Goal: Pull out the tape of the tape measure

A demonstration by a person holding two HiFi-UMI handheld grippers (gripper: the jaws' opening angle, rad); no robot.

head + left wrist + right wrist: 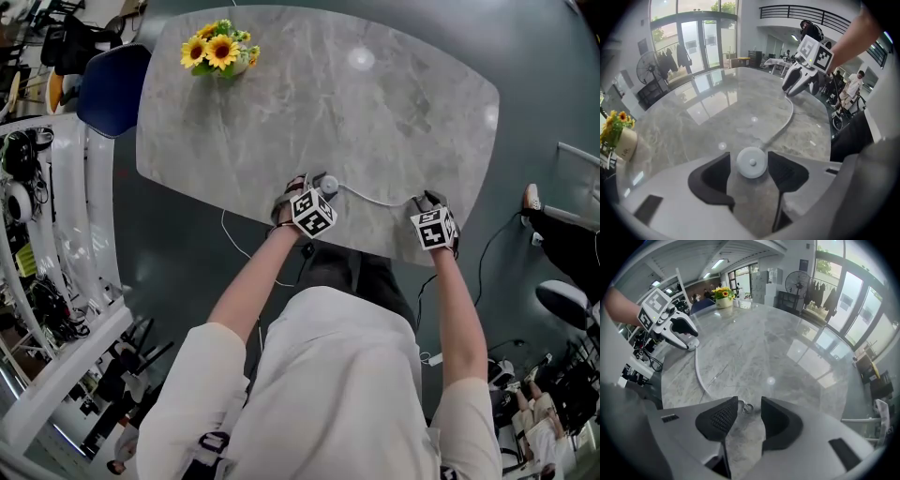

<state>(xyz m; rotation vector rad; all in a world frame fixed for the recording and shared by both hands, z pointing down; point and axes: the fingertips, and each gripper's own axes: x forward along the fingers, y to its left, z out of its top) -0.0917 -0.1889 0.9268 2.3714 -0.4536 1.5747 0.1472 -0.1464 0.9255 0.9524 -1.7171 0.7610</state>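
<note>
The tape measure (752,162) lies flat on the table (375,94) near its front edge, with its tape (785,123) already drawn out in a loose curve across the surface to the end ring (746,407). The left gripper (749,159) brackets the round case with jaws spread and not visibly pressing it. The right gripper (749,404) stands with jaws apart around the end ring, not pinching it, so the pull appears complete and both parts released; only withdrawal appears to remain.

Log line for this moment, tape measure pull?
left gripper: open, case between jaws | right gripper: open, tape end ring between jaws | tape: drawn out, curving across table
</note>
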